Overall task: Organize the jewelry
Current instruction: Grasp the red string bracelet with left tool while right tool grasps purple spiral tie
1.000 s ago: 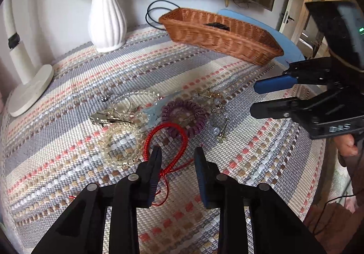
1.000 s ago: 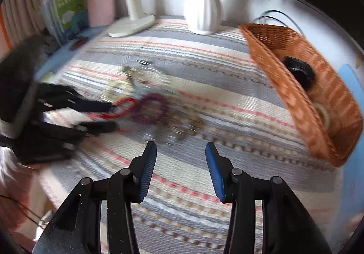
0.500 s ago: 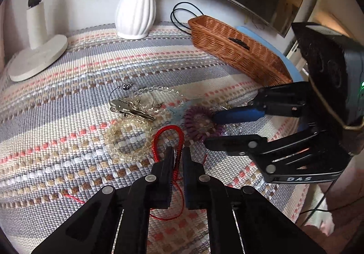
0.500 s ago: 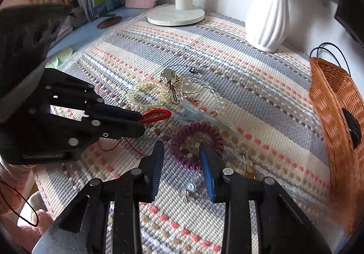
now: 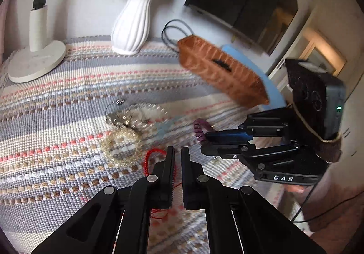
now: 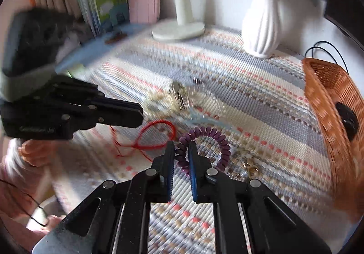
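My left gripper is shut on the red cord bracelet, whose loop lies on the striped cloth; from the right wrist view the cord trails under the left gripper. My right gripper is shut on the purple coil bracelet, also seen in the left wrist view at the right gripper's tips. A clear bead bracelet, a second bead ring and a metal clasp lie behind.
A wicker basket stands at the back right, holding a dark item. A white vase with blue flowers and a white lamp base stand at the back. Small gold trinkets lie right of the coil. Books stand far left.
My right gripper closed on the purple coil bracelet and lifted its edge. My left gripper stayed shut on the red cord and drew back a little; both views have shifted.
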